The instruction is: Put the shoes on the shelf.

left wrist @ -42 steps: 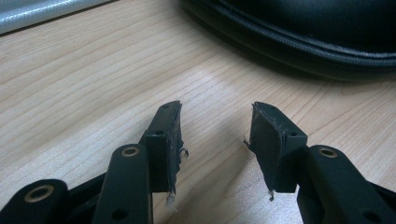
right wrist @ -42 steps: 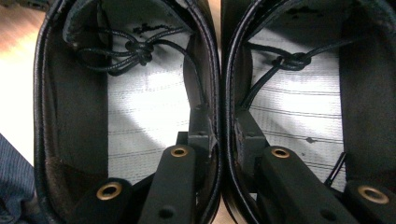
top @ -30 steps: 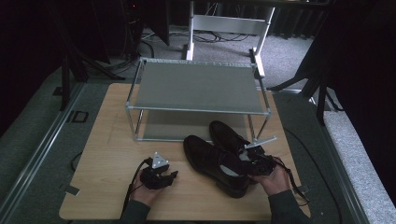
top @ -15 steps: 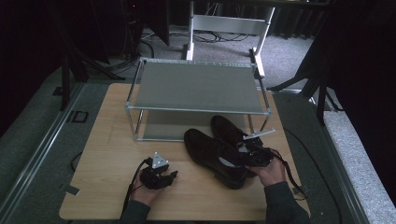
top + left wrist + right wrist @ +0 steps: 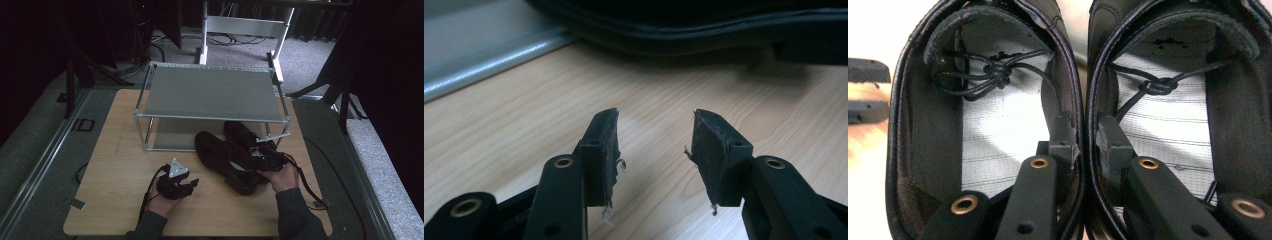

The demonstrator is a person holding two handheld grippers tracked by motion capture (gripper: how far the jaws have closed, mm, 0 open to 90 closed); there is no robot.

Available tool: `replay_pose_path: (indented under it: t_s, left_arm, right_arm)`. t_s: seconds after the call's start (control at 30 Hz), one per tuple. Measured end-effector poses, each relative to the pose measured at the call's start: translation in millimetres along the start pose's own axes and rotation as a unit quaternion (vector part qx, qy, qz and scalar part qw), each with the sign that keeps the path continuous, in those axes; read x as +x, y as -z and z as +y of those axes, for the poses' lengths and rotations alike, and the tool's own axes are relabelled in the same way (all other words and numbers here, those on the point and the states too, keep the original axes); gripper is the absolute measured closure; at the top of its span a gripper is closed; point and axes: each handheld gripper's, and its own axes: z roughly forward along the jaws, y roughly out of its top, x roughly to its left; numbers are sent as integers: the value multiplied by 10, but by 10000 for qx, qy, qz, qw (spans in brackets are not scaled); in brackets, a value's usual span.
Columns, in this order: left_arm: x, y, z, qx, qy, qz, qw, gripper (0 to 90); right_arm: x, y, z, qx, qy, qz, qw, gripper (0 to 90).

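Shoes (image 5: pixel 1083 100) pinched together by right claw (image 5: pixel 1083 135), one jaw inside each; left claw (image 5: pixel 655 150) gapes empty.

A light wooden table (image 5: pixel 115 150) stands on grey carpet (image 5: pixel 40 145) in a dark room, with a white frame (image 5: pixel 245 25) behind it.

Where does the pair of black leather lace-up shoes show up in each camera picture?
High view: pair of black leather lace-up shoes right of centre, before the metal shelf rack.
Left gripper view: a dark shoe sole along the top edge.
Right gripper view: both openings side by side.
Shared landmark: the wooden tabletop.
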Motion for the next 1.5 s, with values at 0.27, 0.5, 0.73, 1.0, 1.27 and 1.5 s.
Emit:
replay_pose_path:
  t_s: [0.27,0.5,0.73,1.0,1.27,1.5]
  left_arm:
    - [-206,-73,188,-129,-170,-224,9995,536]
    - [-355,-119,277,-176,-256,-334,9990,537]
    - [-474,-128,298,-195,-292,-30,9994,705]
    - [-611,-158,326,-307,-156,114,9993,863]
    - [-659,-276,368,-149,-142,49,9998,840]
    - [-588,-348,402,-147,-53,156,9998,840]
  right_arm:
    - [26,-71,91,-24,-124,-89,9999,801]
    - [45,-125,140,-72,-175,-134,9997,801]
    - [74,-187,161,-85,-240,-164,9995,802]
    - [72,-231,184,-140,-327,-132,9993,802]
    - [144,-287,245,-222,-300,-344,9987,802]
    - [235,-312,284,-407,-382,-483,9973,802]
